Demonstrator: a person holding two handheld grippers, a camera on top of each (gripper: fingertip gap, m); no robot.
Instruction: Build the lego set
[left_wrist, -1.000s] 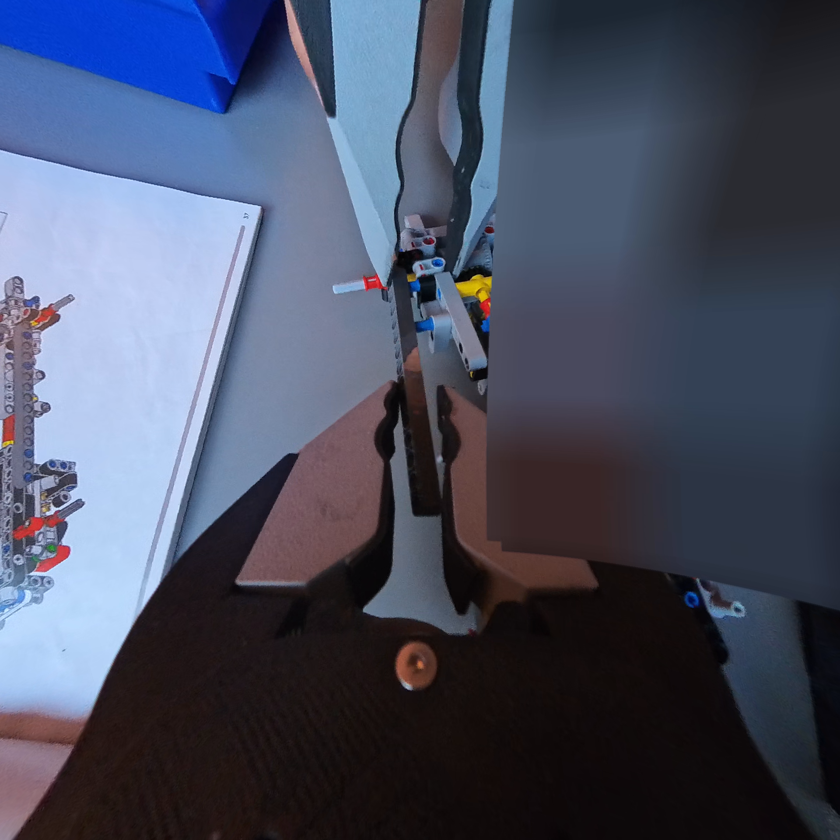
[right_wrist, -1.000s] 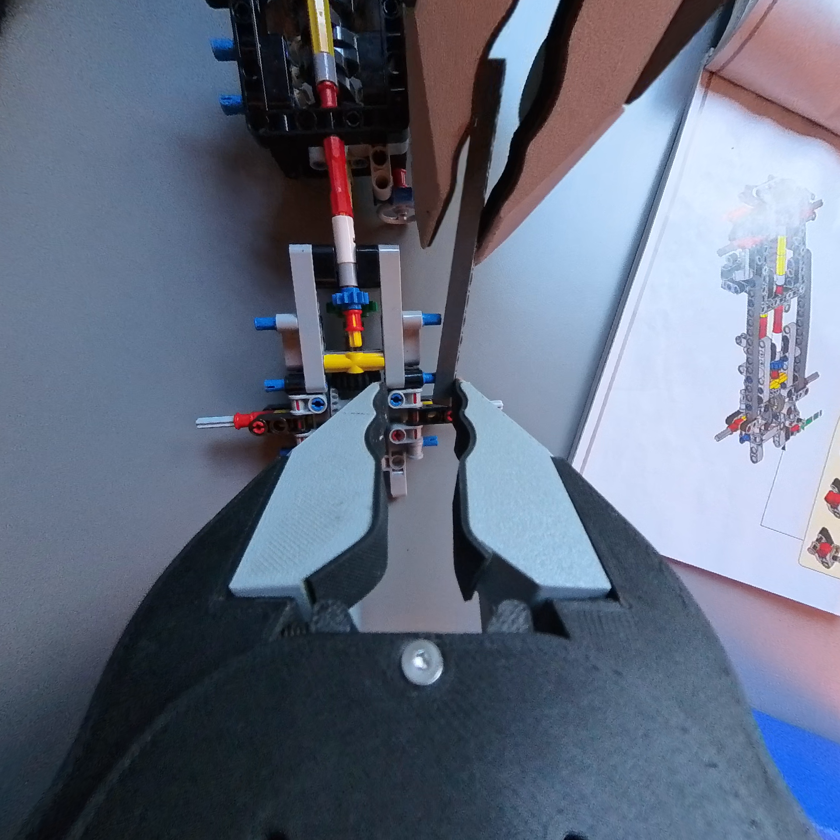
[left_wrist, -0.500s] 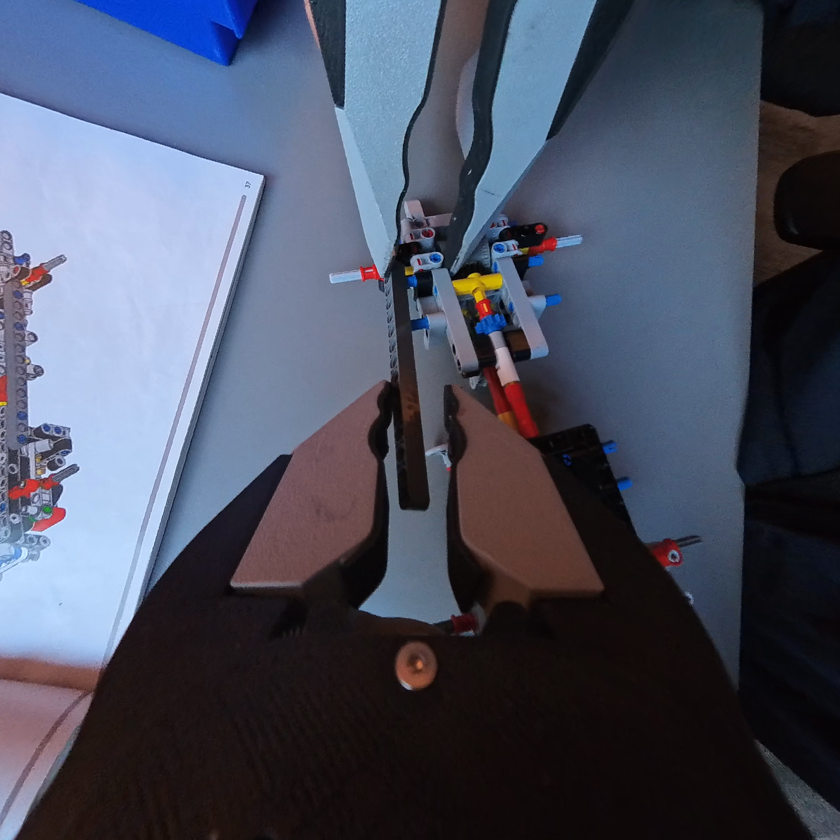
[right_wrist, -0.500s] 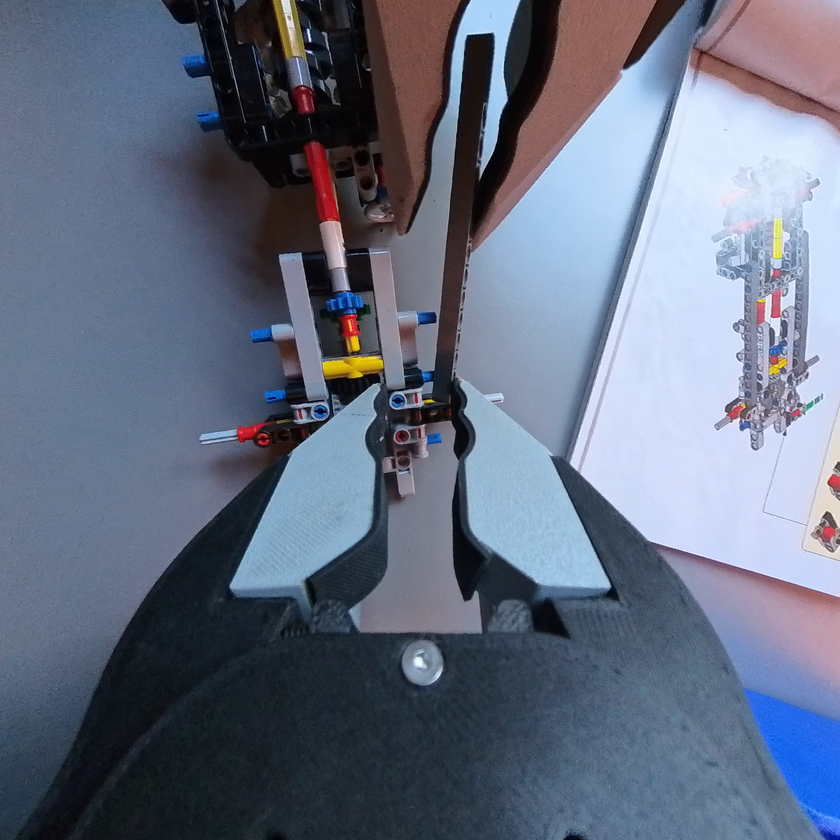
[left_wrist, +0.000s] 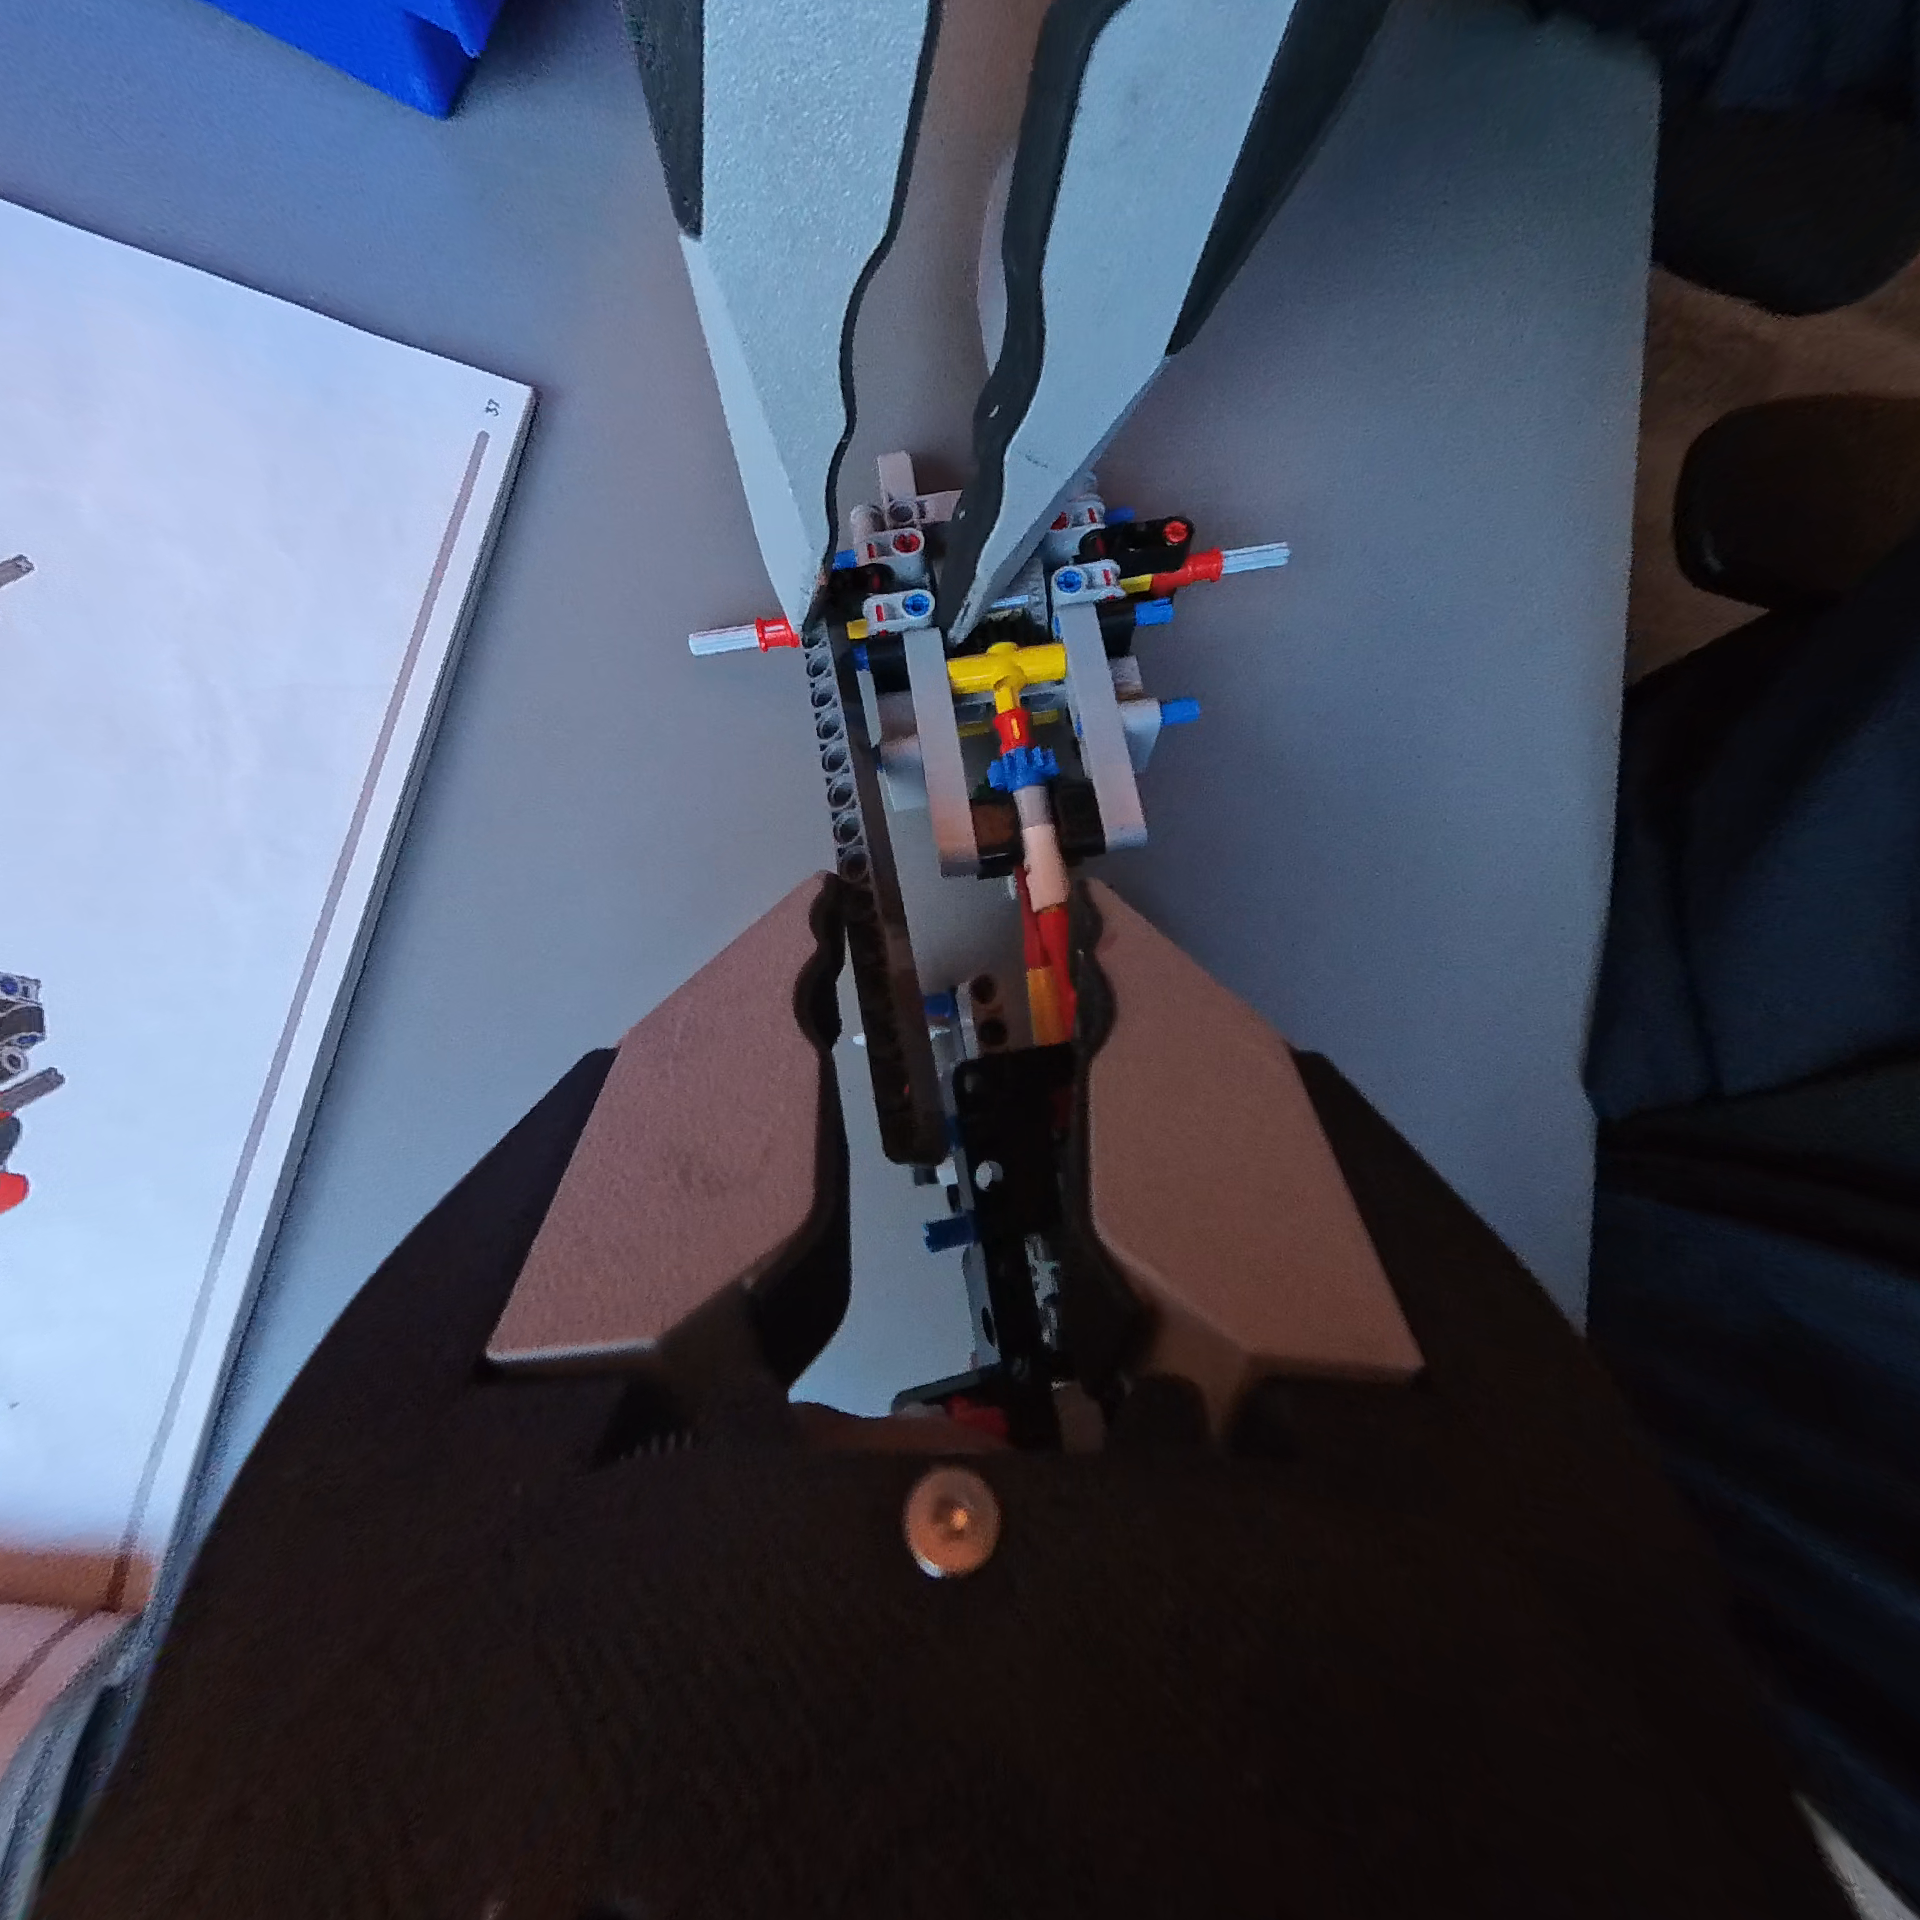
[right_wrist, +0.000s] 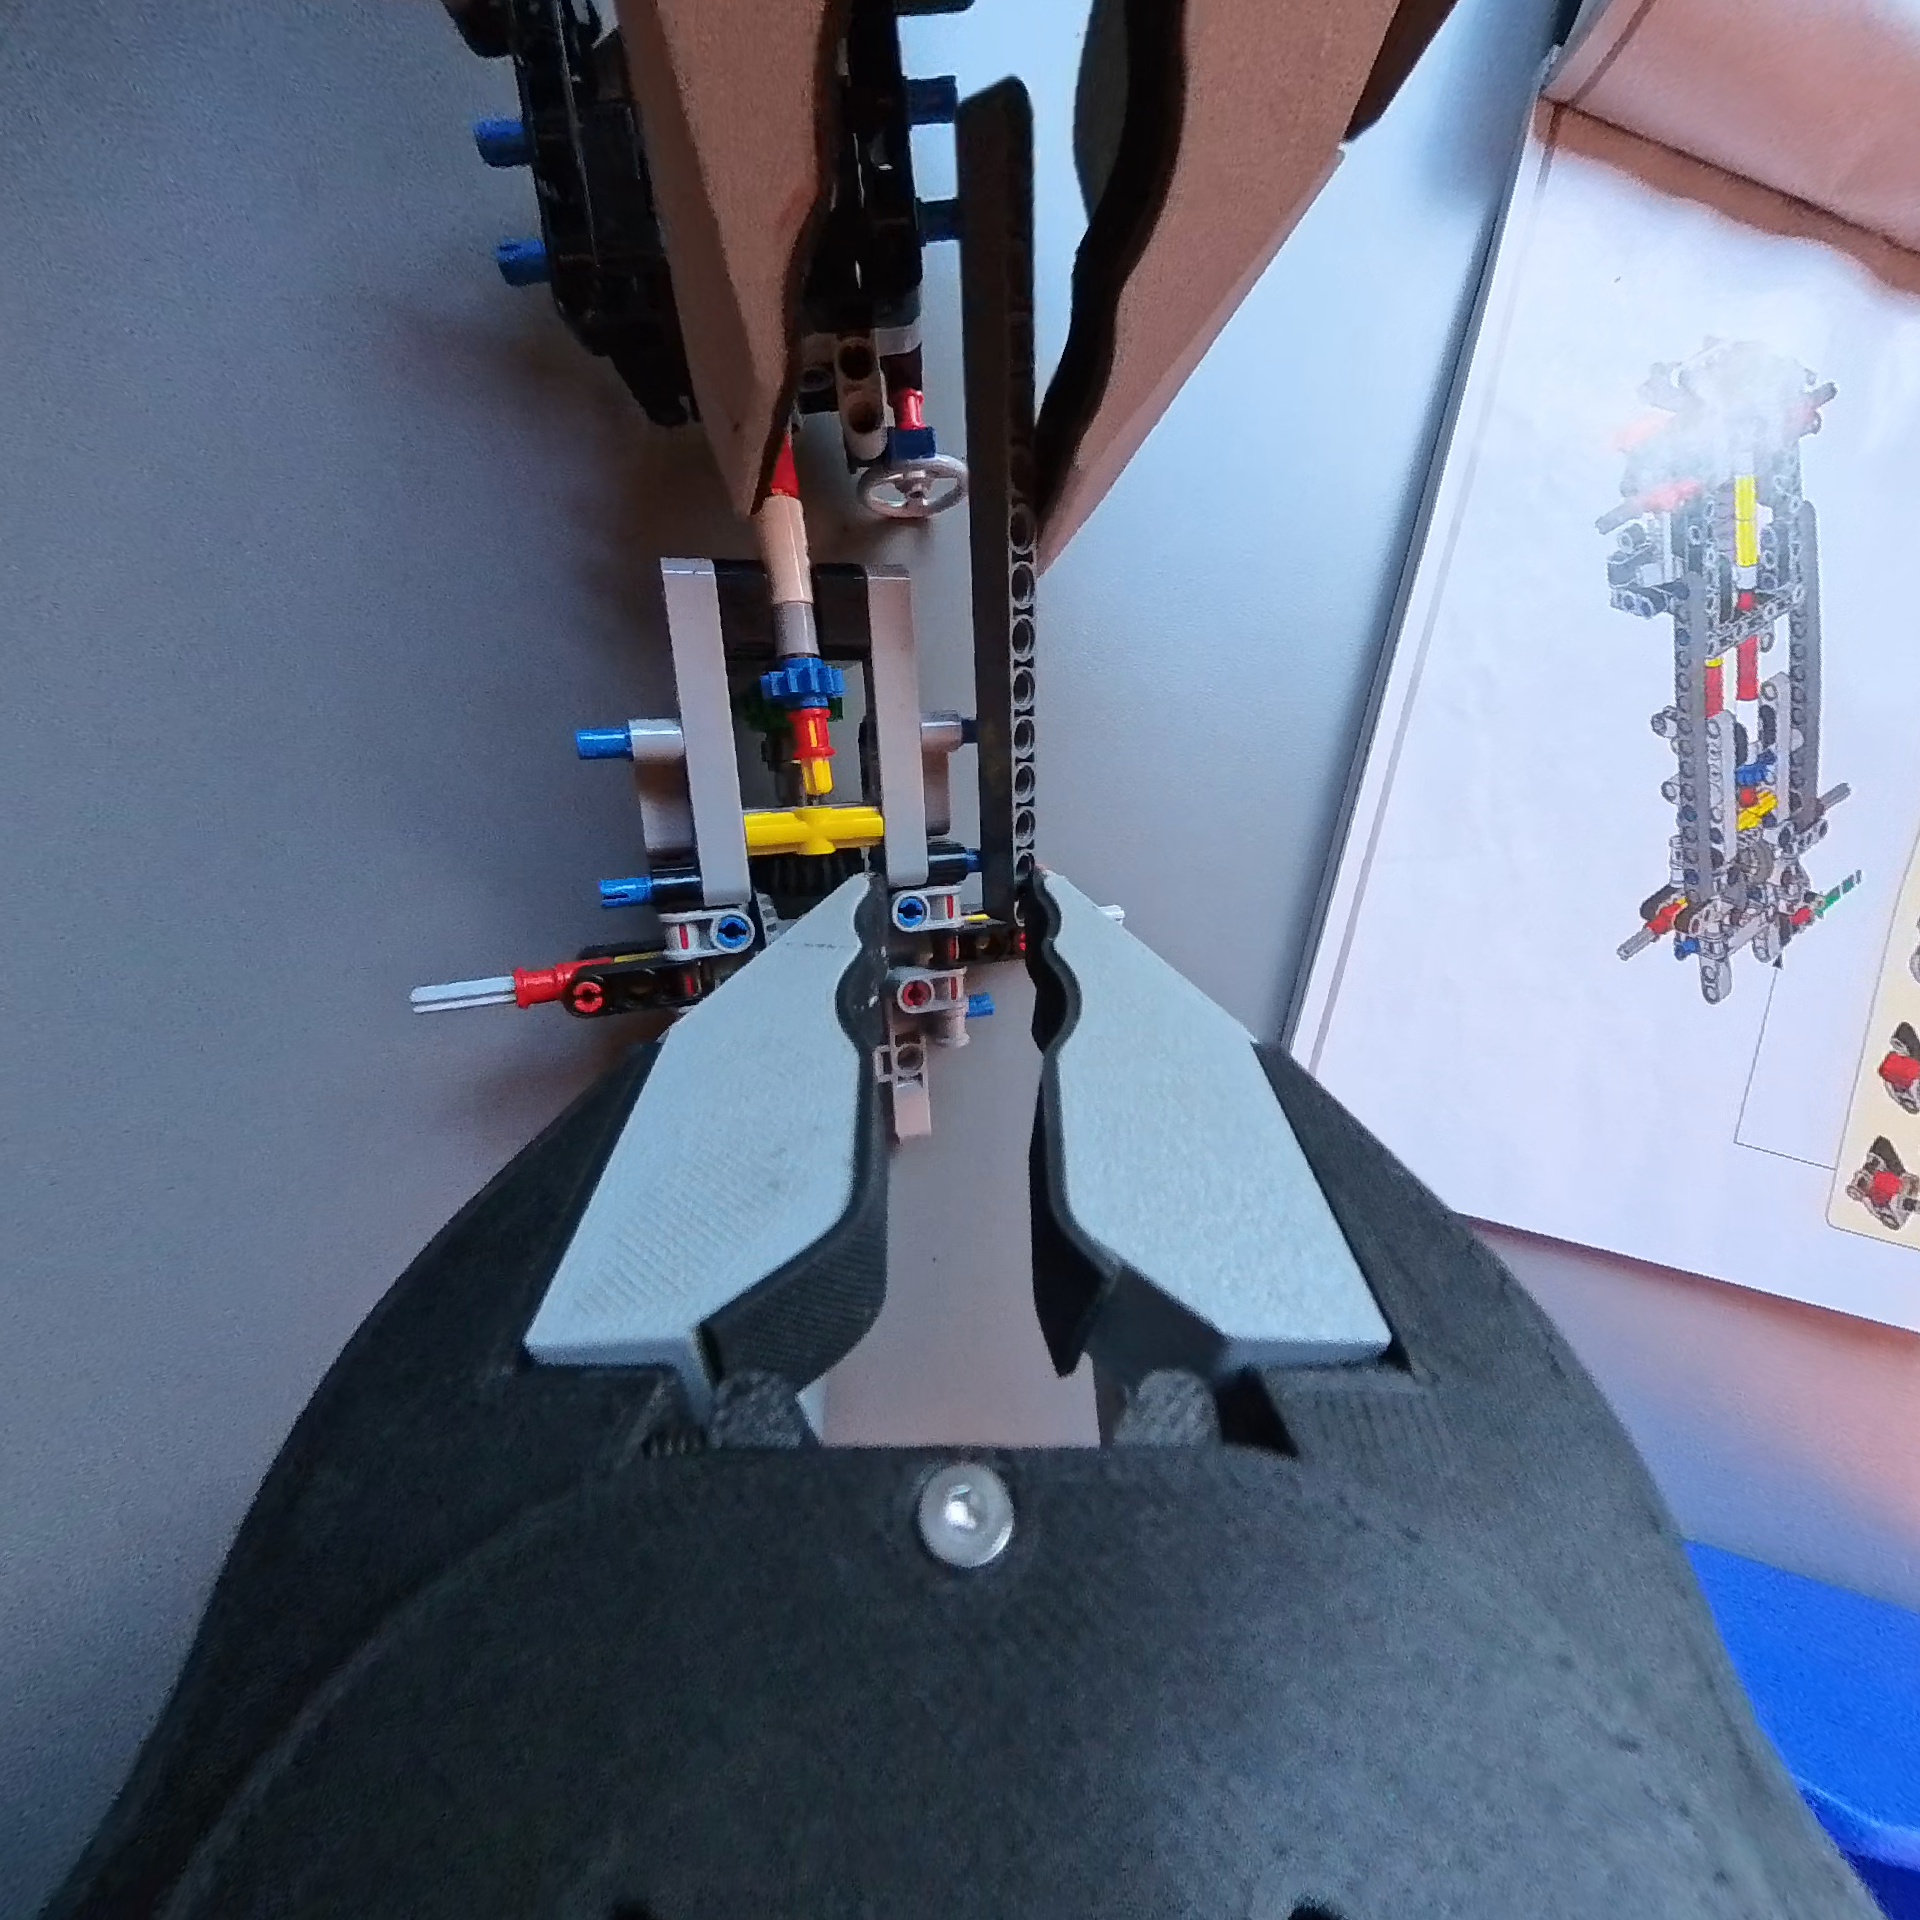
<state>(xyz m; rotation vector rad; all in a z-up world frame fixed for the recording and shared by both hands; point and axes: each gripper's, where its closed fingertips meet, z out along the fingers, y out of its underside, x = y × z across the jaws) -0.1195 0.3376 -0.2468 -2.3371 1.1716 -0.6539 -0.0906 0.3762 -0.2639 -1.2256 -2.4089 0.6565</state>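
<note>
The long black beam (left_wrist: 871, 966) runs straight from the wide-spread left claw (left_wrist: 951, 904), untouched, to the right claw (right_wrist: 951, 894) pinching the toy frame (right_wrist: 800, 769) beside it.

We see a grey table (left_wrist: 1351, 520) under a brick model (right_wrist: 790, 790) of grey frames, a yellow cross-piece, a blue gear, red axles and blue pins. A long black beam (right_wrist: 1013, 623) shows a row of round holes. The left gripper (left_wrist: 951, 904) has brown fingers, the right gripper (right_wrist: 951, 894) light grey ones. The booklet (right_wrist: 1558, 831) is white, the bin (left_wrist: 395, 52) blue.
</note>
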